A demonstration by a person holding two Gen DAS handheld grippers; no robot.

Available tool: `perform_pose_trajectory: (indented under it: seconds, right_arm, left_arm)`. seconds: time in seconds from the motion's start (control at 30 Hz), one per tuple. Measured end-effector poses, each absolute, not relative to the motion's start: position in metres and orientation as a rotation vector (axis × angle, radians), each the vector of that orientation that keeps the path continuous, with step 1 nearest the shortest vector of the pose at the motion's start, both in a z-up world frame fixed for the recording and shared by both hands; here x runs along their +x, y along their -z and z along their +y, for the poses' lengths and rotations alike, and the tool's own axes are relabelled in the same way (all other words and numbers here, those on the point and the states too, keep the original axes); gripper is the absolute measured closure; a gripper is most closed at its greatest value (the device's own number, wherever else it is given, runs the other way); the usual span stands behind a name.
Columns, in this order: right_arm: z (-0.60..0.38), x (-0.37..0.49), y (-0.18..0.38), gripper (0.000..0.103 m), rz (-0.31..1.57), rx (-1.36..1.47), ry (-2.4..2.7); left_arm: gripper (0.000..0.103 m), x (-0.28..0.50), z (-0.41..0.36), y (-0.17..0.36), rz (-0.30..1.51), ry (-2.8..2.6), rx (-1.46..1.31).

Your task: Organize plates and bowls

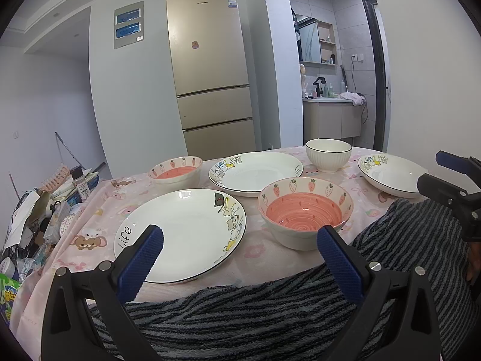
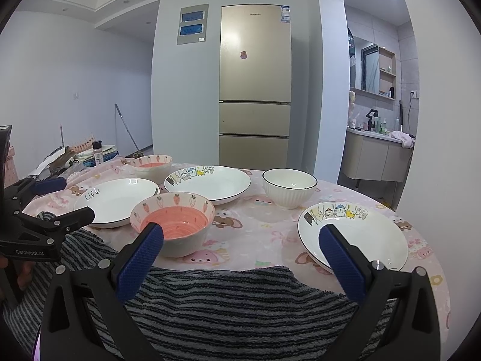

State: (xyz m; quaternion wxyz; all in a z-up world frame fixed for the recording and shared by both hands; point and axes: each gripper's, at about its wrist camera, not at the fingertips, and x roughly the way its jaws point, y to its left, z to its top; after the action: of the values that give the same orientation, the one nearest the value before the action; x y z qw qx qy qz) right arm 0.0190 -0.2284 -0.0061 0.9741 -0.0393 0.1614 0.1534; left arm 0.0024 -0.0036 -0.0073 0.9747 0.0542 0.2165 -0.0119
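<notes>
Three white cartoon plates lie on the pink tablecloth: a near-left plate [image 1: 180, 231] [image 2: 117, 200], a far middle plate [image 1: 255, 173] [image 2: 207, 182] and a right plate [image 1: 390, 174] [image 2: 351, 234]. A pink strawberry bowl [image 1: 305, 210] [image 2: 173, 221] sits near the front, a smaller pink bowl [image 1: 176, 173] [image 2: 151, 165] at the back left, a white ribbed bowl [image 1: 328, 154] [image 2: 289, 187] at the back right. My left gripper [image 1: 240, 237] [image 2: 64, 198] is open, nothing between its blue pads, hovering before the near-left plate and strawberry bowl. My right gripper [image 2: 242, 236] [image 1: 436, 168] is open too, between strawberry bowl and right plate.
A grey striped fleece sleeve [image 1: 255, 316] [image 2: 225, 300] lies at the table's near edge. Clutter with a spice jar [image 1: 80, 182] [image 2: 97, 152] fills the left side. A gold fridge [image 1: 210, 72] stands behind the table; a washbasin cabinet [image 2: 378, 156] is at the right.
</notes>
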Motion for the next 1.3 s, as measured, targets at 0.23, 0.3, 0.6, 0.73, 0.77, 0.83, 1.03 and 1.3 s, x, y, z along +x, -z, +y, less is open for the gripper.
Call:
perform_pose_trajectory:
  seconds: [0.23,0.3,0.6,0.73,0.77,0.83,1.03,1.3]
  right_arm:
    - [-0.229,0.019,0.006,0.0,0.33,-0.078,-0.309]
    - [-0.229,0.02,0.005,0.0,0.332,-0.076,-0.31]
    - [-0.211,0.042,-0.033,0.006,0.365,-0.087,-0.478]
    - [-0.183,0.069,-0.061,0.009,0.356,-0.115,-0.586]
    - [-0.174,0.075,-0.065,0.009,0.352,-0.127,-0.595]
    - [-0.155,0.092,-0.076,0.009,0.342,-0.16,-0.607]
    - [-0.111,0.142,-0.105,0.009,0.342,-0.175,-0.653]
    - [-0.071,0.187,-0.139,0.002,0.278,-0.174,-0.709]
  left_arm:
    - [0.0,0.003,-0.004,0.007,0.443,0.024,0.104]
    - [0.0,0.003,-0.003,0.006,0.451,0.027,0.099]
    - [0.0,0.014,0.046,-0.025,0.519,0.092,-0.023]
    - [0.0,0.031,0.072,-0.053,0.511,0.1,-0.09]
    - [0.0,0.034,0.077,-0.06,0.505,0.099,-0.093]
    - [0.0,0.045,0.086,-0.074,0.486,0.091,-0.09]
    - [0.0,0.08,0.116,-0.106,0.47,0.07,-0.143]
    - [0.0,0.111,0.139,-0.146,0.432,0.038,-0.111]
